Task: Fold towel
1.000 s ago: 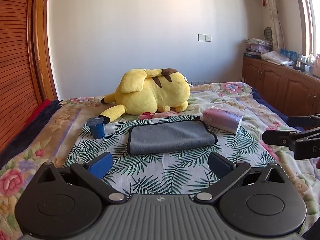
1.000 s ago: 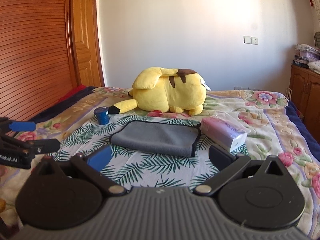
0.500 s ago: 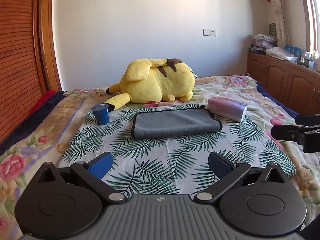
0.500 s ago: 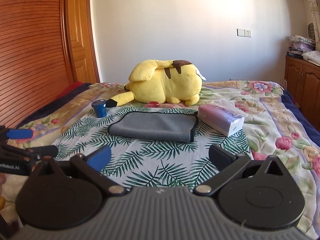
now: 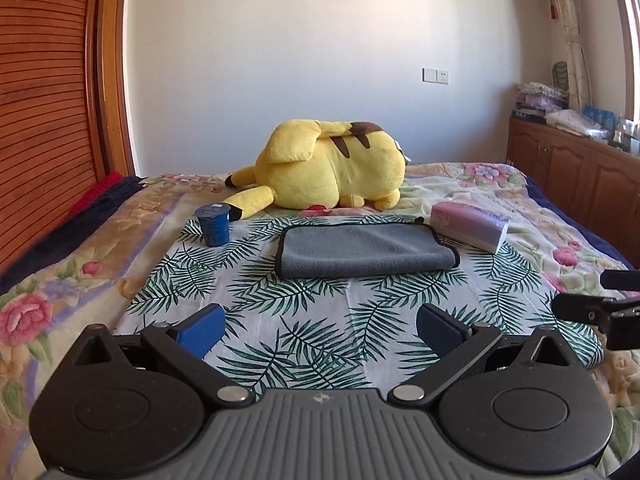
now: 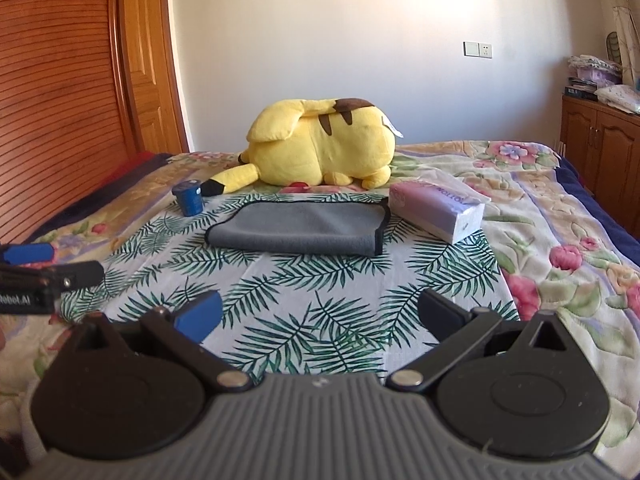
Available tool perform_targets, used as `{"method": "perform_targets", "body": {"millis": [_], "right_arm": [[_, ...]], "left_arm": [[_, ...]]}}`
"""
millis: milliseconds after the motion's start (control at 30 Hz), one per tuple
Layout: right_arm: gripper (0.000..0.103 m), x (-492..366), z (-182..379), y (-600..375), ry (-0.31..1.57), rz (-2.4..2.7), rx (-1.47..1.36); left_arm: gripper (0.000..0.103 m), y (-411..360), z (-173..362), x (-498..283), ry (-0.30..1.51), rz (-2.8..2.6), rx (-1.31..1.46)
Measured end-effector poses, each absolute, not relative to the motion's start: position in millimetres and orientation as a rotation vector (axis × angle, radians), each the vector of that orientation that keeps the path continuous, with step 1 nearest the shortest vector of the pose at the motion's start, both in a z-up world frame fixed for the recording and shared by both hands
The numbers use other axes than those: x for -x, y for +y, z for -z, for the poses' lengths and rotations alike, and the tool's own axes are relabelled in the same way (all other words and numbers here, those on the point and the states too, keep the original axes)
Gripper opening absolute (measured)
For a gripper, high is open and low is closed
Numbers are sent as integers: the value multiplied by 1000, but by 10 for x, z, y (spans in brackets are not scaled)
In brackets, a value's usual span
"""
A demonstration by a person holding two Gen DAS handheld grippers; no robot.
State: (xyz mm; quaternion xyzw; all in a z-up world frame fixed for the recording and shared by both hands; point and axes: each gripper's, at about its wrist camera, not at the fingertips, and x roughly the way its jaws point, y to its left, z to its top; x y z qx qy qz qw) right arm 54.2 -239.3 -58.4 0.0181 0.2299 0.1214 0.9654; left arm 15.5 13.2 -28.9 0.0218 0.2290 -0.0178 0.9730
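On bedspread (image 5: 320, 320), towel (image 5: 366, 250) apparently lengthwise left-right

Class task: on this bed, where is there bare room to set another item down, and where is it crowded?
Free: the palm-leaf cloth between the folded grey towel and both open grippers, left gripper and right gripper; also the floral bedspread right of the tissue pack. Crowded: the far row, where blue cup, yellow plush, towel and tissue pack sit close.

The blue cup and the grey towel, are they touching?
Apart. The left wrist view shows the blue cup standing left of the grey towel, with a strip of palm-leaf sheet between them.
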Motion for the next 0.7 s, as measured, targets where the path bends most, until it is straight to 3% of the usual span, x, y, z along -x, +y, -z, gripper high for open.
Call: {"method": "perform_targets", "body": {"millis": [700], "right_arm": [[103, -396, 467, -2454, 333, -192, -33]], "left_arm": [[87, 127, 149, 52, 340, 17, -72]]}}
